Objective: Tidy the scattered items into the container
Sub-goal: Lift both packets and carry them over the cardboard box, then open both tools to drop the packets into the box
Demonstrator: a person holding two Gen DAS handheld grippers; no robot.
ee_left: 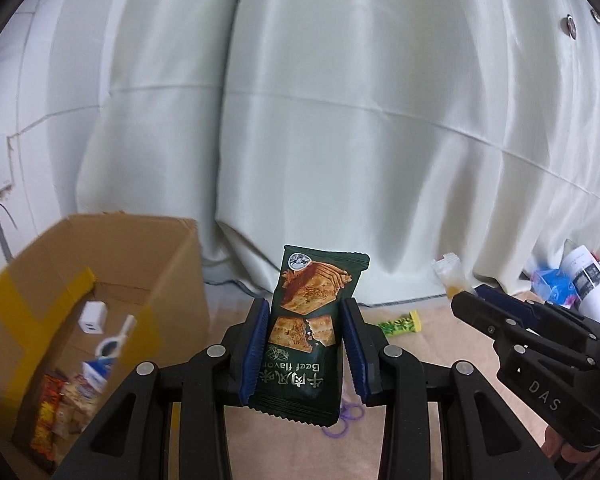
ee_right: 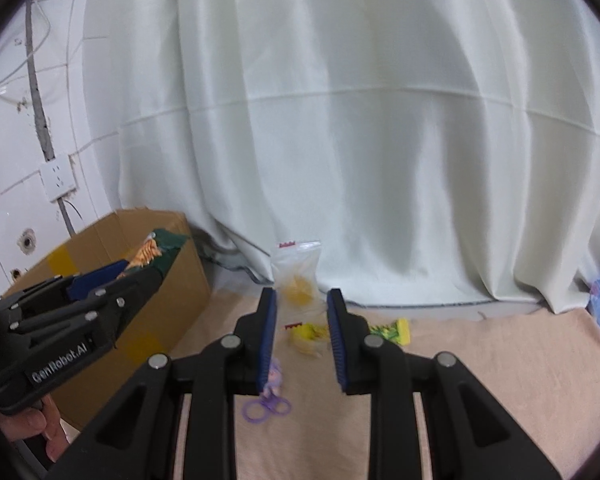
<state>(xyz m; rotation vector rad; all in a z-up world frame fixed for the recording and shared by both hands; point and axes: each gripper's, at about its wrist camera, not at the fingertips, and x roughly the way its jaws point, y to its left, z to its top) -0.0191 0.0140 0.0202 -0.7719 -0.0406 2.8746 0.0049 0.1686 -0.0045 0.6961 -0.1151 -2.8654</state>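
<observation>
**Carrying two packets toward the box**

Holding: left gripper (ee_left: 305,344), jaws part-closed on a dark green beef-flavour cracker packet (ee_left: 310,332), gripped by its sides and upright so it hangs clear for dropping. Cardboard box (ee_left: 172,280), the container, sits low to its left, open-topped and already part-filled.

Right gripper (ee_right: 302,340): jaws narrowed on a clear zip bag (ee_right: 298,276) with yellow contents, standing up between the pads.

Unsorted below: yellow-green wrapper (ee_right: 392,330), purple rings (ee_right: 266,406).
</observation>
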